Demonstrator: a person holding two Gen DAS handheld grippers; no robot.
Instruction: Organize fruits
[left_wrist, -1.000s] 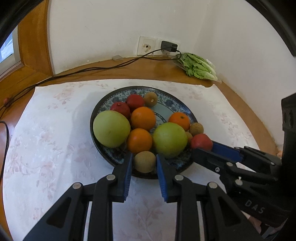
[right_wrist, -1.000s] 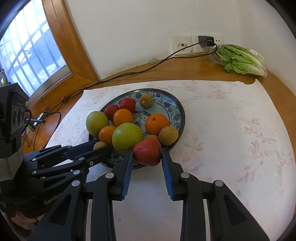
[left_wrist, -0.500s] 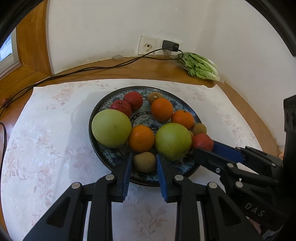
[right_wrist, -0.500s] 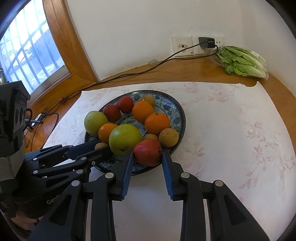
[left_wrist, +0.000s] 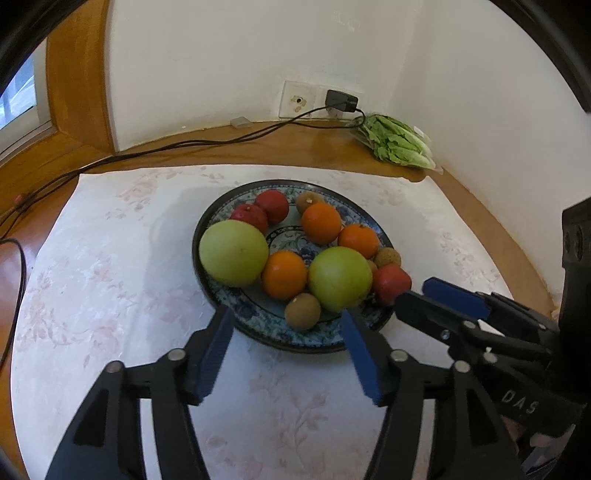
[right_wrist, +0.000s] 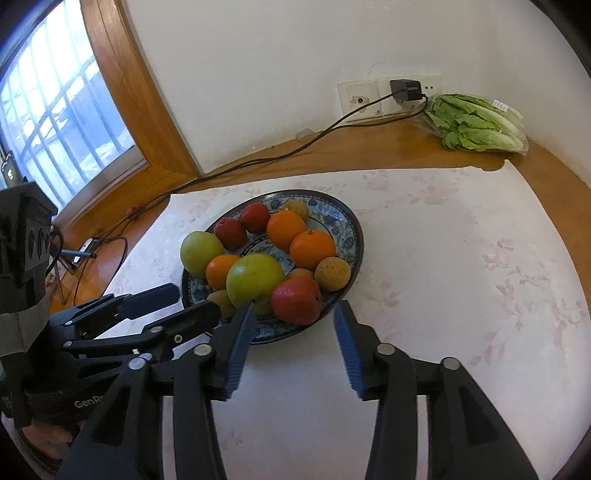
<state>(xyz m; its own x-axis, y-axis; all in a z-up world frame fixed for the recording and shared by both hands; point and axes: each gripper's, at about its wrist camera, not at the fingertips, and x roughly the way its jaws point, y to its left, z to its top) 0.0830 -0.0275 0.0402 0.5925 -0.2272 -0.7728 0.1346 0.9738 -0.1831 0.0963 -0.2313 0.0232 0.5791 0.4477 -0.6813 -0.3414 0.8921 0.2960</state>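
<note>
A blue patterned plate on the white cloth holds two green apples, three oranges, red fruits and small brown fruits. In the left wrist view a kiwi lies at the plate's near rim, just beyond my open, empty left gripper. In the right wrist view a red fruit lies at the near rim, just beyond my open, empty right gripper. The right gripper's fingers show at the right of the left wrist view; the left gripper's fingers show at the left of the right wrist view.
A bag of lettuce lies in the back right corner by a wall socket with a black charger. Its cable runs left along the wooden sill. A window is at the left.
Both grippers opened and let go: the left released the kiwi, the right released the red fruit, onto the plate's near rim. Both pulled back slightly. An orange rolled towards the plate's back right.
</note>
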